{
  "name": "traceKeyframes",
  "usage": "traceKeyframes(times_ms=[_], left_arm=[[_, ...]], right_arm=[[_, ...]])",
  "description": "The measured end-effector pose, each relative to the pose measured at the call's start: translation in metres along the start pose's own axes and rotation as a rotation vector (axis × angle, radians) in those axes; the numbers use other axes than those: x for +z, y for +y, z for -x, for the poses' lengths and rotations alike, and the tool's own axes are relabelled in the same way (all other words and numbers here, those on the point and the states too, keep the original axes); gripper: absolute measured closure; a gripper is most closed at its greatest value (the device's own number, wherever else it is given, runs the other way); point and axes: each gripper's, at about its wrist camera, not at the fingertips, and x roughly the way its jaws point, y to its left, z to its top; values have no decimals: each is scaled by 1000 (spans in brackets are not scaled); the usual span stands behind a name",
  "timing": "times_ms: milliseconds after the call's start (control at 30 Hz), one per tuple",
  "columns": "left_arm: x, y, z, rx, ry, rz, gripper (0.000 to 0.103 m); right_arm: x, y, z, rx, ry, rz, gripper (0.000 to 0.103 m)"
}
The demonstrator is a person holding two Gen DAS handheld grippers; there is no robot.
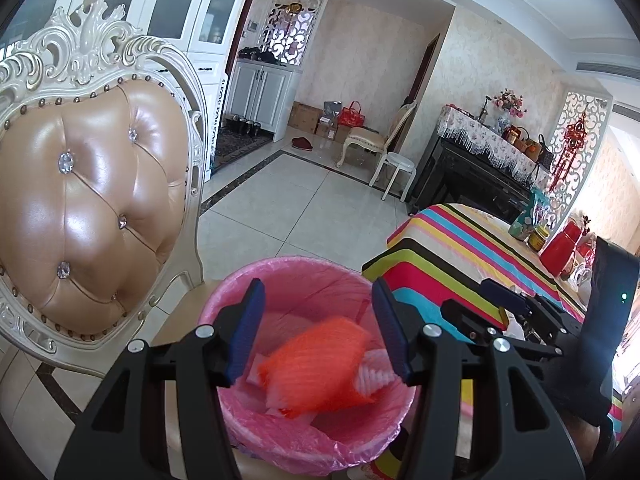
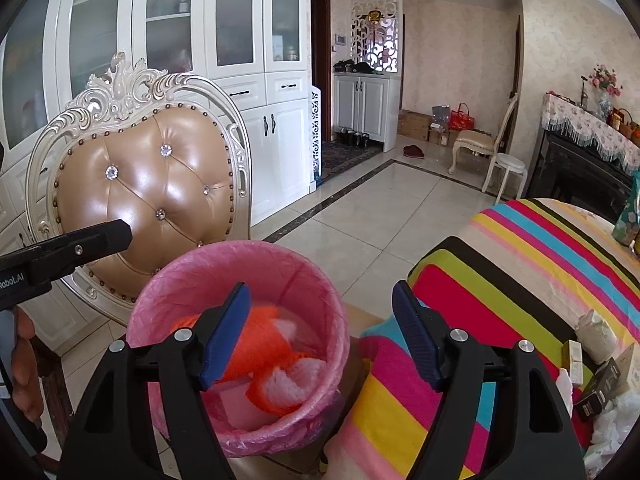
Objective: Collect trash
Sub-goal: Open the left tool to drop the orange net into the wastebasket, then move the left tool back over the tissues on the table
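Observation:
A round bin with a pink liner (image 1: 296,280) (image 2: 224,276) stands by the table. An orange foam net (image 1: 316,364) (image 2: 256,340) lies inside it, blurred in the left wrist view, with white foam pieces (image 1: 372,376) (image 2: 284,388). My left gripper (image 1: 318,336) is open right above the bin, touching nothing. My right gripper (image 2: 320,336) is open over the bin's right rim, empty. The left gripper's finger (image 2: 92,240) shows at the left of the right wrist view. The right gripper (image 1: 492,312) shows at the right of the left wrist view.
An ornate chair with a tan padded back (image 1: 92,208) (image 2: 148,196) stands just behind the bin. The table with a striped cloth (image 1: 452,248) (image 2: 512,272) is on the right, with crumpled paper (image 2: 596,332), small boxes (image 2: 600,388), a red jar (image 1: 560,244). Tiled floor beyond.

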Motion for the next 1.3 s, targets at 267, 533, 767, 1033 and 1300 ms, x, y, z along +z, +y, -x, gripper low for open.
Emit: traceKeyframes(times_ms=[267, 533, 767, 1033, 1300], left_arm=[[-3, -10, 1, -6, 2, -9, 48], [-6, -34, 3, -36, -7, -28, 47], [-16, -66, -4, -86, 7, -53, 47], [-29, -115, -19, -157, 39, -95, 47], [-44, -163, -33, -211, 71, -135, 47]], right_arm=[[-5, -18, 9, -20, -11, -27, 29], [-17, -43, 31, -58, -29, -54, 26], [-32, -80, 63, -121, -56, -93, 22], [-56, -129, 99, -207, -68, -140, 20], [-88, -174, 131, -288, -65, -198, 19]])
